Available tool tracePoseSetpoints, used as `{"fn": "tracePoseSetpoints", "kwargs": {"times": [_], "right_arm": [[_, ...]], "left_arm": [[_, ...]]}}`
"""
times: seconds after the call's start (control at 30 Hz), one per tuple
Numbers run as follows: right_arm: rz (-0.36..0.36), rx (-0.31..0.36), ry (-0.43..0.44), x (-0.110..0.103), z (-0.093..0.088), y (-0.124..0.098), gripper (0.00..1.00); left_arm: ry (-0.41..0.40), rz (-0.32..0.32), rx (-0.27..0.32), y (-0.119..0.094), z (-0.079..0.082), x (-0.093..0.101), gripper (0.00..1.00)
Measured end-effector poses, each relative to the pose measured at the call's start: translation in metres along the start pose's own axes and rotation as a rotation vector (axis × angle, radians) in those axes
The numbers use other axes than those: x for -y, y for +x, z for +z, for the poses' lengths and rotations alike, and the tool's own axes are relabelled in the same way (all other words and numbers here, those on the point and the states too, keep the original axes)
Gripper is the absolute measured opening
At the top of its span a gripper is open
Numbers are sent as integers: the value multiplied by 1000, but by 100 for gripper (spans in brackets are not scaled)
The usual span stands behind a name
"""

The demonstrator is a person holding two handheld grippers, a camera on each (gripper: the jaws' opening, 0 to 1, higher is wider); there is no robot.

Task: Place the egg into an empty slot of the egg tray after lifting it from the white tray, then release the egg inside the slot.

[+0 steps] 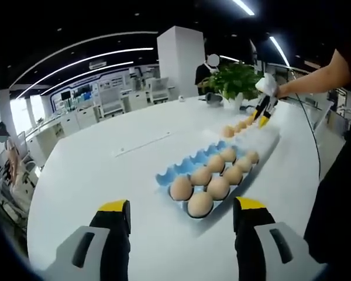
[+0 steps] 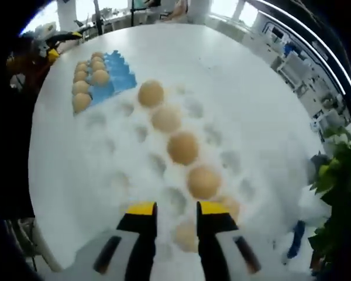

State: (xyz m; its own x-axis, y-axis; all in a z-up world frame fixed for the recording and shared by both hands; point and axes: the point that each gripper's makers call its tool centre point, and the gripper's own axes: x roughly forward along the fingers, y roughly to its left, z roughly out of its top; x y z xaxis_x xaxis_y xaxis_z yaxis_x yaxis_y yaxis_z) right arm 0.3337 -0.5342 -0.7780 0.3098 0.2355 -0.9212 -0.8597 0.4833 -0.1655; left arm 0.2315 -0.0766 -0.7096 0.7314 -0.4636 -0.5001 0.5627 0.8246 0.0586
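My right claw (image 2: 169,219) hangs low over the white tray (image 2: 105,175), jaws a narrow gap apart with nothing between them yet. The egg (image 2: 186,236) I judge to be the one to lift sits just ahead of the tips, partly hidden behind the right jaw; a second one (image 2: 203,181) lies just beyond it in the same line of eggs running up the tray. My left claw (image 1: 181,213) is held wide apart and empty, back from the blue egg tray (image 1: 181,168), which has eggs along its near side and bare blue slots (image 1: 193,158) along the far side.

The main risk I see is the narrow opening: if I come down like this, a jaw tip could land on the shell and crack it or roll it out of its dimple. Its neighbour is close enough to get knocked as I close.

The carry looks easy. The two trays touch end to end, with bare counter (image 1: 93,170) all around them. The counter edge is well clear of both trays, though a plant (image 2: 333,193) stands just off the white tray's end.
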Motion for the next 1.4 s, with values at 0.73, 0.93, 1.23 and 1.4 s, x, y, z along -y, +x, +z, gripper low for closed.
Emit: {"fn": "tracePoseSetpoints", "kwargs": {"times": [0.73,0.93,1.23,1.4], "right_arm": [[20,-136,32,15,-36,0,27],[92,-86,127,14,-39,4,26],[106,-93,147,12,-38,8,26],[29,-103,73,12,-34,0,24]], "left_arm": [[-4,0,-12,1,1,1,72],[5,1,-21,3,0,2,71],[-7,14,1,5,5,0,69],[-4,7,-1,5,3,3,69]]}}
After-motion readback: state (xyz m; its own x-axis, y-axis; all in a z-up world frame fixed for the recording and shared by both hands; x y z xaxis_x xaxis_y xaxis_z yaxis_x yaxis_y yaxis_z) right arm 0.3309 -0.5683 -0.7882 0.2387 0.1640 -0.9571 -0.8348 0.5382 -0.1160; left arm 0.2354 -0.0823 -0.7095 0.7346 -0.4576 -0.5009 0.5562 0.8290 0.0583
